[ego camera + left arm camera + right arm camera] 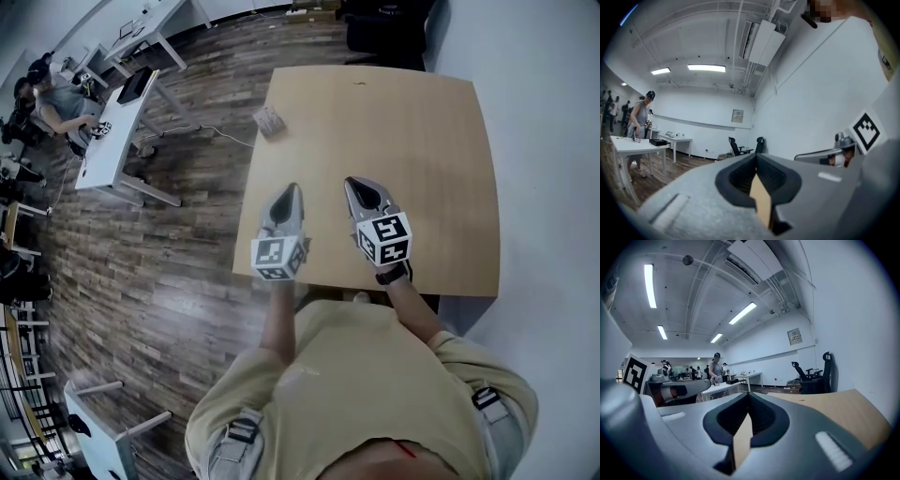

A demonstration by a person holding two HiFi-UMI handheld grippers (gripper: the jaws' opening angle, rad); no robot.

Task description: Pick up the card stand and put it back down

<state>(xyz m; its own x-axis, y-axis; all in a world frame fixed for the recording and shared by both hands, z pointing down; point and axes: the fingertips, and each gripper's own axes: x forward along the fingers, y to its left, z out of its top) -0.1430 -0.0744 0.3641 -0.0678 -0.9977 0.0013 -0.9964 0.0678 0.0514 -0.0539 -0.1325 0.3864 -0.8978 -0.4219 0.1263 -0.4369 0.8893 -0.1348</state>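
The card stand (269, 120), a small pale holder with a card in it, sits near the far left edge of the wooden table (422, 141). Neither gripper view shows it. My left gripper (292, 190) hovers over the table's near left part, well short of the stand, with its jaws shut and nothing between them (756, 158). My right gripper (352, 185) is level beside it, also shut and empty (749, 398). Both point toward the table's far side. Each gripper view shows the other gripper at its edge.
The table's left edge drops to a wood-plank floor (178, 253). White desks (117, 131) with a seated person (56, 98) stand at the far left. Black office chairs (815, 376) are beyond the table's far end. A white wall (544, 141) runs along the right.
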